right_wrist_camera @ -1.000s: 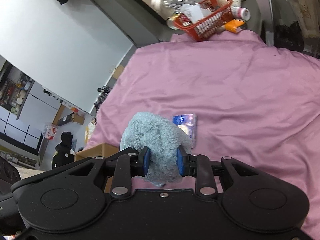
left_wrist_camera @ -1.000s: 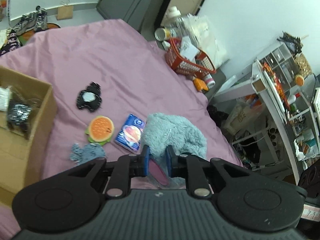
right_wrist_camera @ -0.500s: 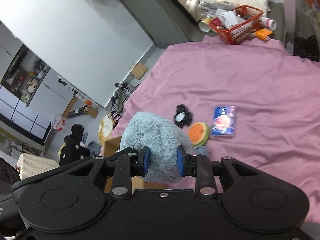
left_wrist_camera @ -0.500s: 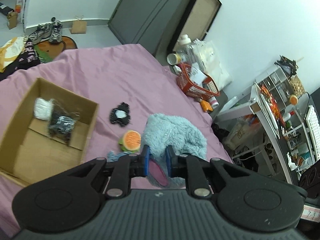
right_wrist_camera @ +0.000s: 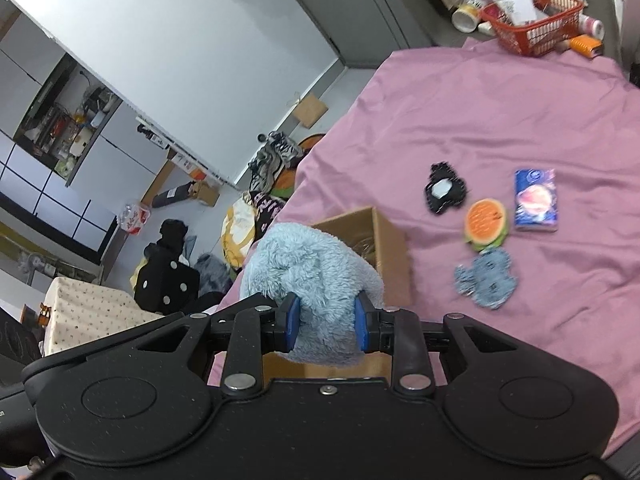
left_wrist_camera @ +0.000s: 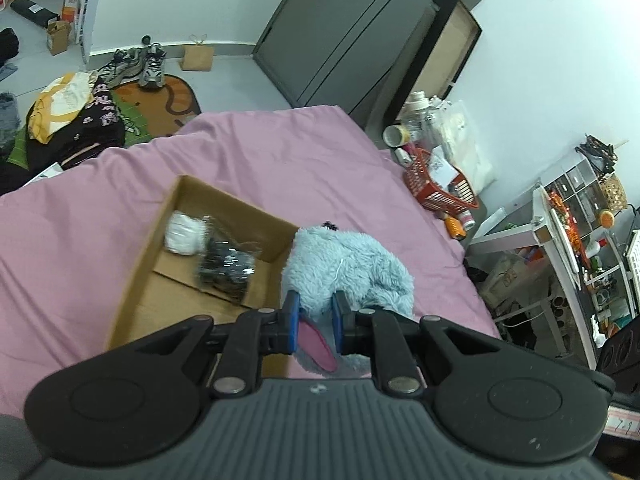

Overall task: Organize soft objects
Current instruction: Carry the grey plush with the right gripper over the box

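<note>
Both grippers hold one fluffy light-blue plush toy (left_wrist_camera: 344,268) (right_wrist_camera: 316,272) up in the air. My left gripper (left_wrist_camera: 314,320) is shut on its pink-lined ear end, and my right gripper (right_wrist_camera: 326,326) is shut on its furry body. Below and to the left lies an open cardboard box (left_wrist_camera: 132,280) (right_wrist_camera: 384,240) with a white bundle (left_wrist_camera: 184,234) and a black packet (left_wrist_camera: 226,266) inside. The toy hangs by the box's right wall. On the pink bedspread (right_wrist_camera: 520,120) lie a black pad (right_wrist_camera: 444,192), an orange-slice pad (right_wrist_camera: 486,224), a blue fuzzy pad (right_wrist_camera: 486,280) and a blue packet (right_wrist_camera: 535,200).
A red basket (left_wrist_camera: 436,184) (right_wrist_camera: 532,24) with bottles and a cup stands at the bed's far corner. Shelves (left_wrist_camera: 580,232) crowd the right side. Clothes, shoes (left_wrist_camera: 148,64) and bags litter the floor beyond the bed's left edge.
Both grippers have risen and swung left with the plush toy, from above the small pads to beside the cardboard box. The box now fills the left wrist view's middle.
</note>
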